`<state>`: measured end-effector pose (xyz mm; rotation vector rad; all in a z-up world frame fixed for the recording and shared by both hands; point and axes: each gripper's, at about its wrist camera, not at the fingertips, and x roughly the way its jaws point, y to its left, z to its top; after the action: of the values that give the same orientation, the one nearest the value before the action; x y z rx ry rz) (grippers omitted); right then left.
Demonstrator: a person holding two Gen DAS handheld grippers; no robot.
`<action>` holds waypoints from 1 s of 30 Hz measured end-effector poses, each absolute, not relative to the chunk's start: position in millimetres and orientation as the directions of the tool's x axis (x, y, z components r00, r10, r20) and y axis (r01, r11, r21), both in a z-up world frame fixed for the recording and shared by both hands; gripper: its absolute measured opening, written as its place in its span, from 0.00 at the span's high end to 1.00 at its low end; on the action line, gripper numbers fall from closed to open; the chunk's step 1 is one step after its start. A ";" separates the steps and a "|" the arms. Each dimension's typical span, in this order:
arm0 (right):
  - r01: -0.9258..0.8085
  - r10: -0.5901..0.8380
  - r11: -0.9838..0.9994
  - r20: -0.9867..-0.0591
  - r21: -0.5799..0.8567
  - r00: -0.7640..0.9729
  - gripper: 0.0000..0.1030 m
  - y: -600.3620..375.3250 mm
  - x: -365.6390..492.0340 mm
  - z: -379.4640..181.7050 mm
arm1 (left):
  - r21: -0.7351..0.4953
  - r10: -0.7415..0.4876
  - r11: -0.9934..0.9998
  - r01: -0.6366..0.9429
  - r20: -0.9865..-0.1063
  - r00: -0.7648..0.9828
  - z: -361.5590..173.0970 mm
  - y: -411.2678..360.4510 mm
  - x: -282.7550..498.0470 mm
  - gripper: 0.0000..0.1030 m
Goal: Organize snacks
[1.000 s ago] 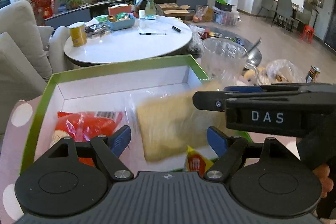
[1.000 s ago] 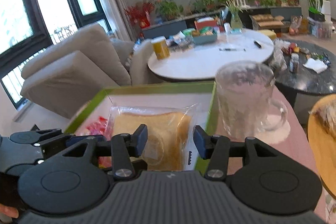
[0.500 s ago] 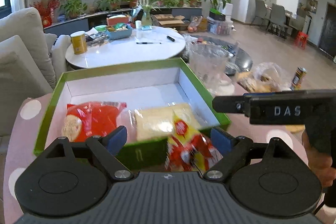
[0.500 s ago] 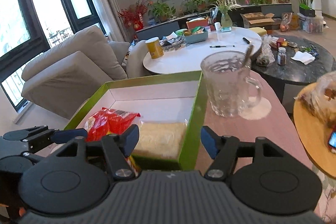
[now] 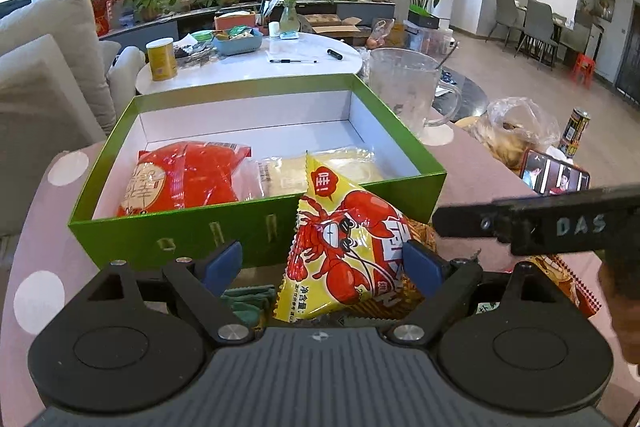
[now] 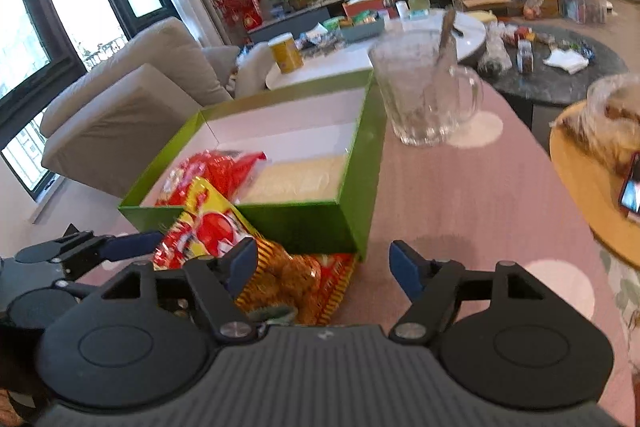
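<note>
A green box (image 5: 180, 231) with a white inside stands on the pink dotted tablecloth. A red bag (image 5: 188, 175) and a pale bread packet (image 5: 288, 175) lie in it. A yellow lobster snack bag (image 5: 344, 251) leans on the box's front wall, between the wide-open jaws of my left gripper (image 5: 320, 265); the left pad is clear of it. My right gripper (image 6: 322, 265) hovers just in front of the box (image 6: 312, 223). Its jaws are opening over an orange packet of round cakes (image 6: 296, 279), and the pads press on nothing. Its side shows at the right as a black bar (image 5: 520, 223).
A glass mug (image 5: 404, 91) stands right of the box. Further right, a plastic bag of bread (image 5: 516, 131), a phone (image 5: 556, 177) and a can (image 5: 576, 131) sit by a round wooden board (image 6: 580, 195). A white round table (image 5: 256, 67) and a sofa lie beyond.
The right gripper let go of the bread packet, which now lies in the box. Both grippers drew back from the box with wider jaws, and the snack bags in front came into view.
</note>
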<state>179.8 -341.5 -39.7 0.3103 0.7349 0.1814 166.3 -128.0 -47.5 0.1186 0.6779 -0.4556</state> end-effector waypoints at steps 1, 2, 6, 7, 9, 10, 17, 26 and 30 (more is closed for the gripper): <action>-0.047 0.274 0.936 -0.638 0.349 0.720 0.47 -342.5 181.8 -43.1 | -0.034 -0.368 0.894 0.446 -0.624 0.689 -47.3 -127.3 165.4 0.17; -0.042 0.285 0.930 -0.645 0.365 0.709 0.47 -343.8 184.2 -46.7 | -0.025 -0.367 0.893 0.450 -0.620 0.694 -48.5 -126.5 164.3 0.17; -0.027 0.341 0.899 -0.660 0.437 0.669 0.43 -345.7 192.4 -58.5 | 0.003 -0.371 0.883 0.469 -0.607 0.702 -51.2 -125.6 161.5 0.17; -0.022 0.349 0.893 -0.661 0.449 0.664 0.41 -345.8 194.4 -60.4 | 0.006 -0.373 0.881 0.473 -0.607 0.702 -51.9 -125.5 161.6 0.17; -0.020 0.364 0.883 -0.660 0.468 0.657 0.40 -345.6 196.6 -62.9 | 0.009 -0.378 0.875 0.483 -0.610 0.696 -53.2 -125.3 162.6 0.17; -0.019 0.375 0.877 -0.659 0.480 0.652 0.40 -345.9 197.8 -63.9 | 0.010 -0.381 0.873 0.488 -0.612 0.693 -53.7 -125.0 163.4 0.17; -0.005 0.416 0.845 -0.651 0.534 0.635 0.34 -348.0 198.9 -71.5 | -0.014 -0.434 0.850 0.526 -0.585 0.686 -46.2 -121.0 163.7 0.17; 0.001 0.435 0.823 -0.631 0.568 0.642 0.33 -352.0 196.5 -71.2 | -0.031 -0.472 0.823 0.567 -0.594 0.652 -50.4 -127.7 174.7 0.25; -0.013 0.454 0.810 -0.613 0.586 0.646 0.40 -353.6 196.1 -72.0 | -0.068 -0.505 0.805 0.589 -0.599 0.622 -53.0 -125.9 177.3 0.36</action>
<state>196.1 -353.6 -72.0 0.5799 0.8348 0.2835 177.3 -125.9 -53.0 0.1398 0.6435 -0.6306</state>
